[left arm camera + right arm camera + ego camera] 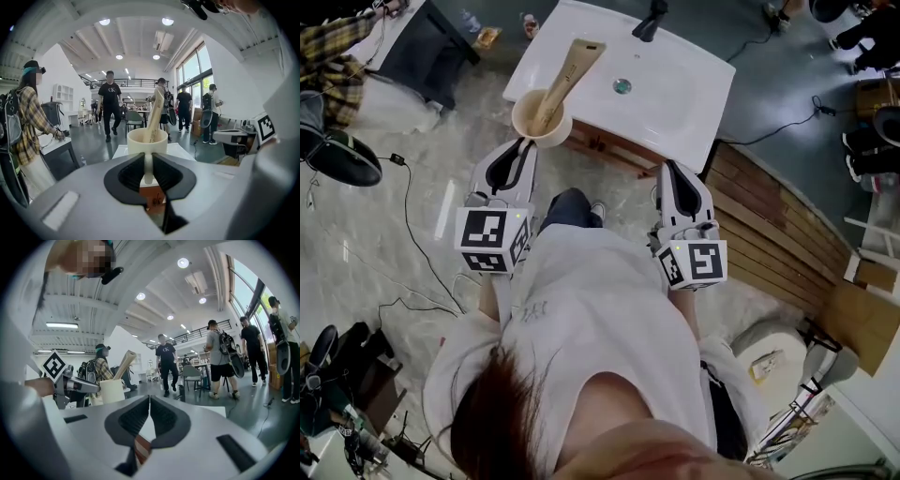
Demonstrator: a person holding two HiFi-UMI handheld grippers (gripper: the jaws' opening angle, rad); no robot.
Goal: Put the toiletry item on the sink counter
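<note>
The beige flat tube's [569, 67] base hides inside the cream ceramic mug [523, 119]. The left gripper [148, 158] pinches the mug's handle. The right gripper [149, 401], at three o'clock, is closed and empty.

Right of the round metal drain [622, 86], the white rectangular sink counter [698, 98] lies bare, so my right tool [669, 169] can pass there. Behind the drain stands a black tap [651, 19]. Left of the drain, a cream cup [542, 120] with a tan tube [574, 64] blocks the way.
</note>
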